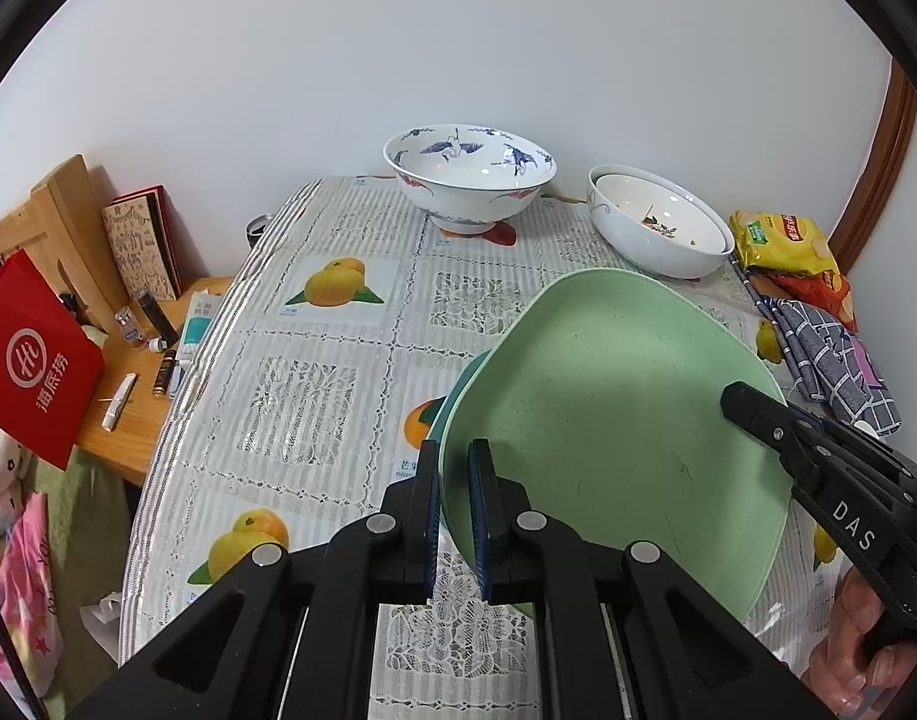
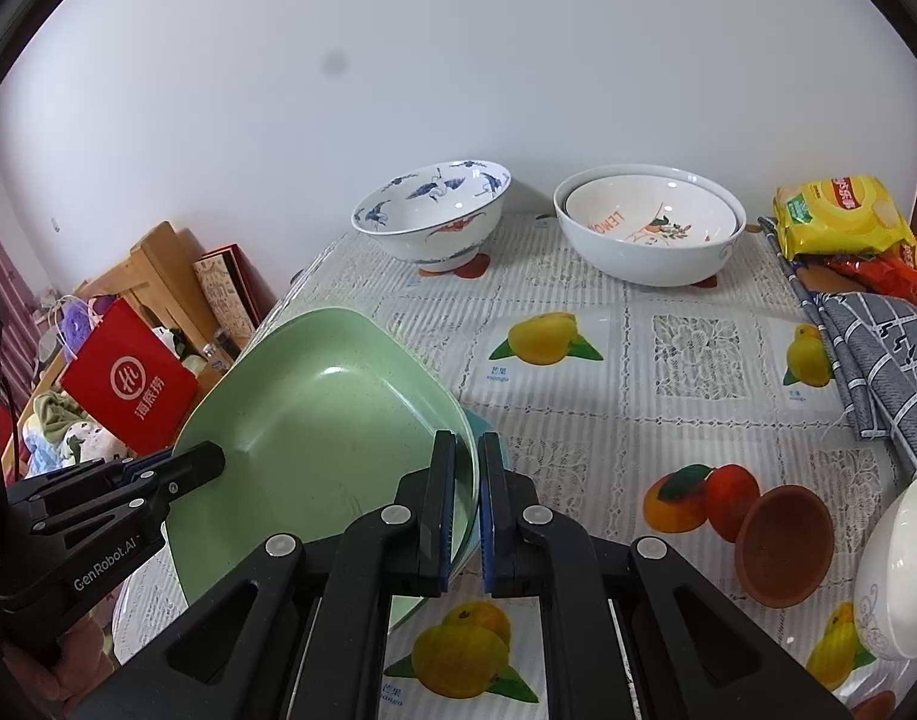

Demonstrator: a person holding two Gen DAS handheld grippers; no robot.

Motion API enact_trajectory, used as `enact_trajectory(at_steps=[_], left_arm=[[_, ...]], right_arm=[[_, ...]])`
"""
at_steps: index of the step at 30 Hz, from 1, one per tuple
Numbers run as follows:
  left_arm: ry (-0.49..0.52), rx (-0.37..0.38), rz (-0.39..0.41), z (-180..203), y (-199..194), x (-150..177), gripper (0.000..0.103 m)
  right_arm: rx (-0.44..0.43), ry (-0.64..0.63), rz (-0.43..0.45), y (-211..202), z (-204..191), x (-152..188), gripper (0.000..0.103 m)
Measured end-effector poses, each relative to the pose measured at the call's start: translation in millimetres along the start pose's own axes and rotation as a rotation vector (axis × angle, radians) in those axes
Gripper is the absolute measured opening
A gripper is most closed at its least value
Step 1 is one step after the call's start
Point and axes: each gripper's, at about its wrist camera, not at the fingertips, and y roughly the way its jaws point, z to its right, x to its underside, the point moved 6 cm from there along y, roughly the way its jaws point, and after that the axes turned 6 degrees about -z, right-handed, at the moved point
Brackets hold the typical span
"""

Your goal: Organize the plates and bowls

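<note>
Both grippers are clamped on the green plate (image 1: pixel 608 414) at once — the left gripper (image 1: pixel 455 516) pinches its left rim, the right gripper (image 2: pixel 467 510) its right rim, each pair of jaws clenched tight on the thin edge. The plate hangs between them, tilted, its hollow face turned up and toward me, its far edge raised toward the wall. It is squarish with rounded corners, so it has no real long axis; the line between the two grips runs across the table (image 1: pixel 314 312), side to side. Just under the green plate a teal plate (image 2: pixel 488 426) peeks out, nearly nested beneath it; whether the two touch I cannot tell. As for progress, I judge the job partly done: beyond the green plate, near the wall, a white bowl (image 2: pixel 650 240) already has a smaller one sitting inside it, while the crane bowl (image 2: pixel 434 210) stands alone to the left of that pair. To the right of the green plate, at the near edge, a brown dish (image 2: pixel 785 546) lies tipped on its side against another white bowl (image 2: pixel 899 564) — both look unsorted. So what seems left is settling the green plate onto the teal one, then gathering those loose bowls.
</note>
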Motion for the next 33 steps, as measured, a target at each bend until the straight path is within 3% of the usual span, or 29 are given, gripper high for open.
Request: enact_trajectory(at_steps=[33], left_arm=[[-0.014,0.013,-0.077,-8,47,6,0.009]], right_arm=[[0.031,-0.009,-0.066,45,5,2,0.007]])
